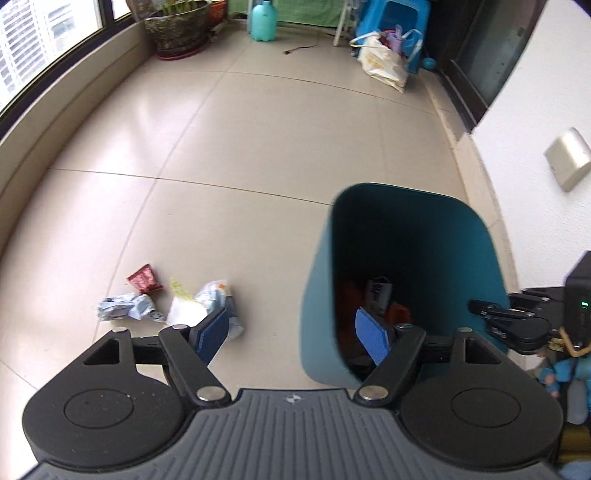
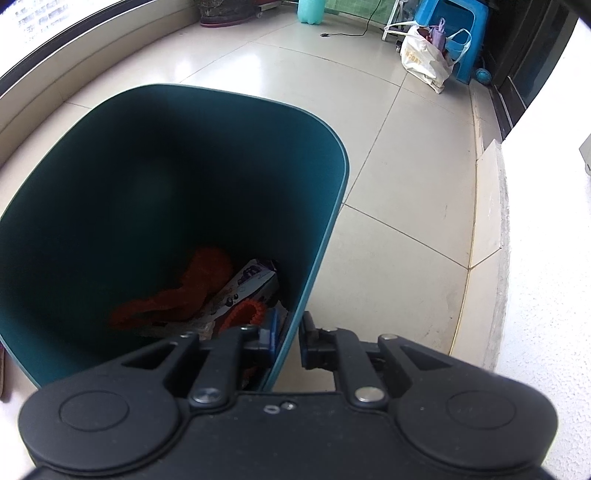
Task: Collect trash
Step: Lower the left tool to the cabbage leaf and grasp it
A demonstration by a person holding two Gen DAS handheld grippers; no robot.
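Note:
A teal trash bin (image 1: 320,295) stands on the tiled floor. Inside it lie orange netting (image 2: 205,277) and a purple-and-white carton (image 2: 251,284). My left gripper (image 1: 291,338) is open with nothing between its blue pads; its right pad hangs over the bin's mouth and its left pad is outside it. On the floor left of the bin lie a red wrapper (image 1: 144,278), crumpled bluish paper (image 1: 125,310), a white-and-yellow wrapper (image 1: 184,308) and a pale wrapper (image 1: 214,293). My right gripper (image 2: 290,339) is shut on the bin's near wall (image 2: 332,206), one finger inside, one outside.
A plant pot (image 1: 177,29), a teal bottle (image 1: 263,20), a blue stool (image 1: 404,18) and a stuffed carrier bag (image 1: 384,61) stand at the far end. A cable (image 1: 299,48) lies there. A window ledge (image 1: 55,122) curves on the left; a white wall (image 1: 535,110) is right.

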